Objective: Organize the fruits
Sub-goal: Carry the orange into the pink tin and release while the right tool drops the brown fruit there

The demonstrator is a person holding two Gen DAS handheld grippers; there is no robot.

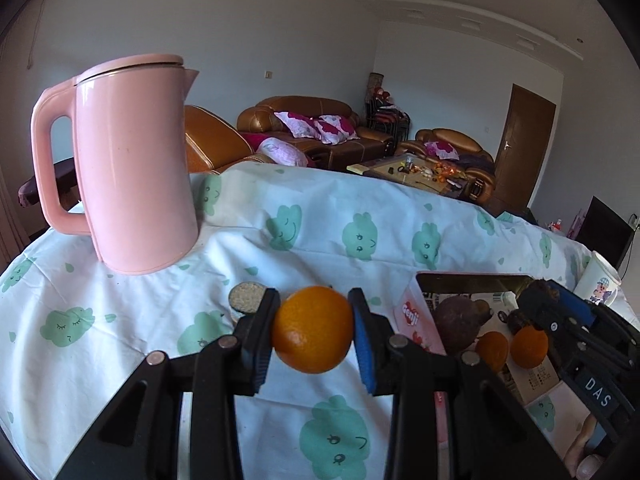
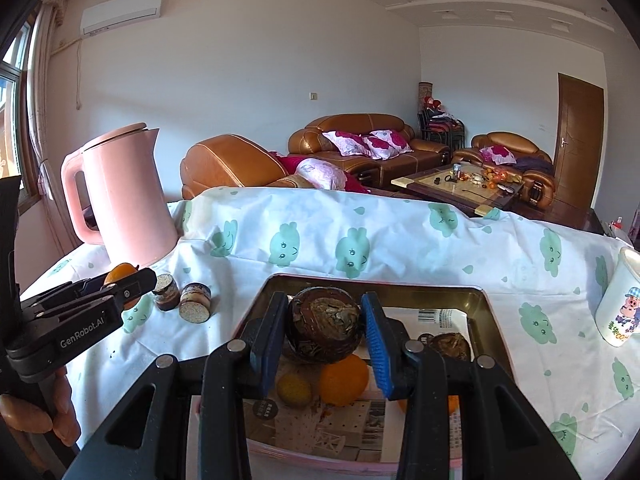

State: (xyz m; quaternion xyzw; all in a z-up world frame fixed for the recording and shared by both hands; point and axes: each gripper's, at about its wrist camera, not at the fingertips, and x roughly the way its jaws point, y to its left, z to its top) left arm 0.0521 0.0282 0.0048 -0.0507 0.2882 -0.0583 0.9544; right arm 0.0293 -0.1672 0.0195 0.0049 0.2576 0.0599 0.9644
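Note:
My left gripper (image 1: 314, 330) is shut on an orange (image 1: 313, 329) and holds it above the tablecloth, left of the tin box (image 1: 412, 312). It also shows at the left of the right wrist view (image 2: 128, 280). My right gripper (image 2: 325, 328) is shut on a dark brown round fruit (image 2: 324, 326) and holds it over the open tin box (image 2: 476, 300). In the box lie oranges (image 2: 344, 380), a small yellowish fruit (image 2: 294, 390) and another brown fruit (image 2: 450, 346). The right gripper shows in the left wrist view (image 1: 560, 312) over the box.
A pink kettle (image 1: 132, 168) stands at the back left of the table. Two small jars (image 2: 195, 302) sit on the cloth between kettle and box. A white cartoon mug (image 2: 620, 304) stands at the right. The cloth is bunched up along the back edge (image 2: 320, 208).

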